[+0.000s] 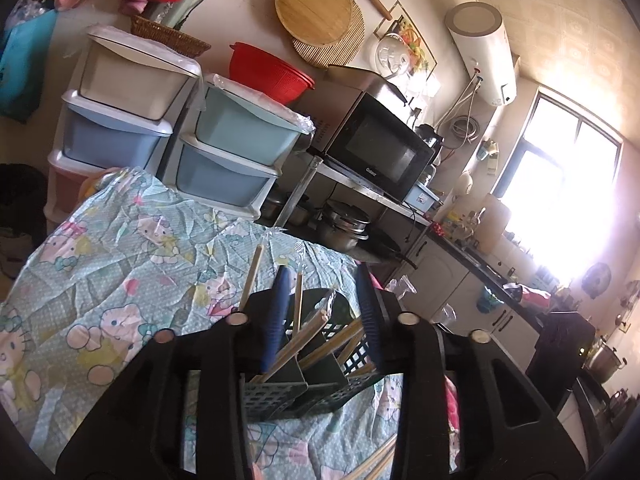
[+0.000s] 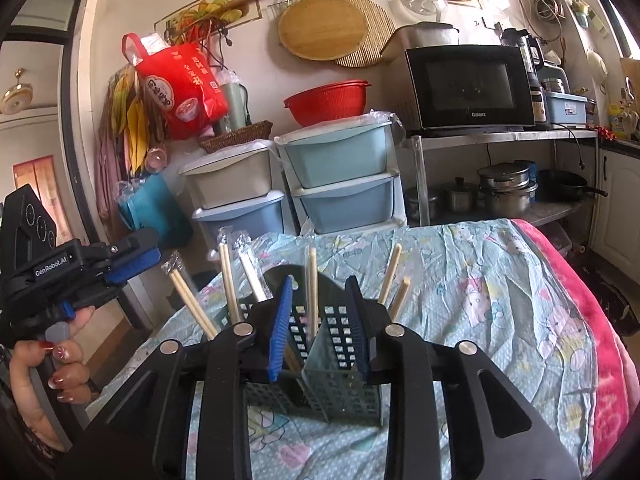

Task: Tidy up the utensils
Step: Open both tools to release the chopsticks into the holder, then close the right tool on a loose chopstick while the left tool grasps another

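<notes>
Slender wooden chopsticks [image 2: 228, 280] (plastic-sleeved) stand in perforated grey caddy [image 2: 344, 392].

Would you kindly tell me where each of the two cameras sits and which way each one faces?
Left wrist: on the left gripper, looking along its blue fingers at the slotted utensil holder full of chopsticks, with a window beyond; only the gripper shows.
Right wrist: on the right gripper, facing the utensil holder head-on; the left gripper and the hand holding it show at left.
Shared: the holder, the chopsticks, the patterned cloth, the microwave.
</notes>
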Available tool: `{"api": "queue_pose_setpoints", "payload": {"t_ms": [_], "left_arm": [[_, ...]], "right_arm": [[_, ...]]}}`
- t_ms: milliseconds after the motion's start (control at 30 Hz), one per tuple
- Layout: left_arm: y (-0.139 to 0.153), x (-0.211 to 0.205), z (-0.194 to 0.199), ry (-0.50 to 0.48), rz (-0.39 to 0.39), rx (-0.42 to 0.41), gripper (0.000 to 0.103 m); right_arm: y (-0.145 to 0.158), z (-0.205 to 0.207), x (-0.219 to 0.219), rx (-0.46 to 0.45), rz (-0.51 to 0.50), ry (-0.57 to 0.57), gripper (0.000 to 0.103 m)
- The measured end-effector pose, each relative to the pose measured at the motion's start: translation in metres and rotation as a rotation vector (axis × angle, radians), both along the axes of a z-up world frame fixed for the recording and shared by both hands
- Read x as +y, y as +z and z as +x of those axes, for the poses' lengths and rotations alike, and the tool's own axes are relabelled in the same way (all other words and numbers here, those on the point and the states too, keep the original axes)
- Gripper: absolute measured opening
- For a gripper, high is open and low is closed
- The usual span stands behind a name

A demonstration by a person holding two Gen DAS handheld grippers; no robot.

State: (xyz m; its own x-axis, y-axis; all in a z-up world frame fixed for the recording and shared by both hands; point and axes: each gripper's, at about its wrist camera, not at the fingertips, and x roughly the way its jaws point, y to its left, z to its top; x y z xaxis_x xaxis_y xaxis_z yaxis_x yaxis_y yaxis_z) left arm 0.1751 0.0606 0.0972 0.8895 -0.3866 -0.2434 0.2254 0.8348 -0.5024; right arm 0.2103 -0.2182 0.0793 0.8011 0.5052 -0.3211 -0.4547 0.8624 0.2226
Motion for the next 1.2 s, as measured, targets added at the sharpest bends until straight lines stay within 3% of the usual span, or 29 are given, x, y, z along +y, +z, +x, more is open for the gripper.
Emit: {"api": "queue_pose_setpoints", "payload": {"t_ms": [567,867,1200], "left_arm": [[-0.01,0.009,-0.03,0.043,0.013,0.031,0.092],[-0.022,0.016,-0.041,0.06,-0.003,0.061,0.092],[-0.029,0.018,-0.049,0.058,-0.002,0.083,0.092]], "right_arm": [[0.001,-0.029,-0.002,-0.017,-0.007,0.006,0.054],[0.001,-0.044,-0.004,-0.031,-0.014,0.0,0.065],[0.003,-0.057,-0.007,-0.038,-0.009,0.005,0.068]]}}
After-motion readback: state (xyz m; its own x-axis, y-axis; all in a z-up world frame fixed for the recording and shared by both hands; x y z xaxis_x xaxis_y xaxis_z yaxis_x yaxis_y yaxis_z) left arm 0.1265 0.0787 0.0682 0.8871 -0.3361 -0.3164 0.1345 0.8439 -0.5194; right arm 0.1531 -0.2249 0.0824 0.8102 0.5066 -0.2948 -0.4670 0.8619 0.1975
